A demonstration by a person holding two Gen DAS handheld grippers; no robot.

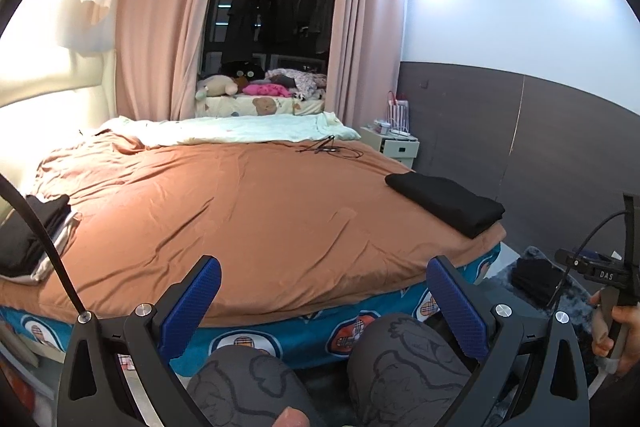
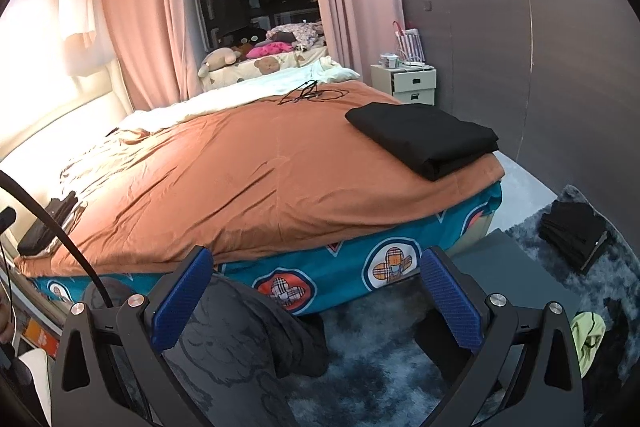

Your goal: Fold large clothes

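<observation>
- Left gripper (image 1: 324, 301): fingers apart, holding nothing.
- Right gripper (image 2: 316, 291): fingers apart, holding nothing.
- Folded black garment (image 2: 424, 139): on orange bedspread (image 2: 240, 179), near corner.

The bed (image 2: 248, 187) wears an orange cover (image 1: 240, 211). On it lie a folded black garment (image 2: 424, 139) at the right corner, a stack of dark clothes (image 1: 32, 235) at the left edge, a cable (image 2: 308, 93) and a pale quilt (image 1: 240, 131) at the far end.

Left gripper (image 1: 320, 301) jaws wide apart, holding nothing; knees at 6 o'clock. Right gripper (image 2: 316, 291) same, fingers spread, nothing held; right hand (image 1: 618, 331) at 4 o'clock in left view.
</observation>
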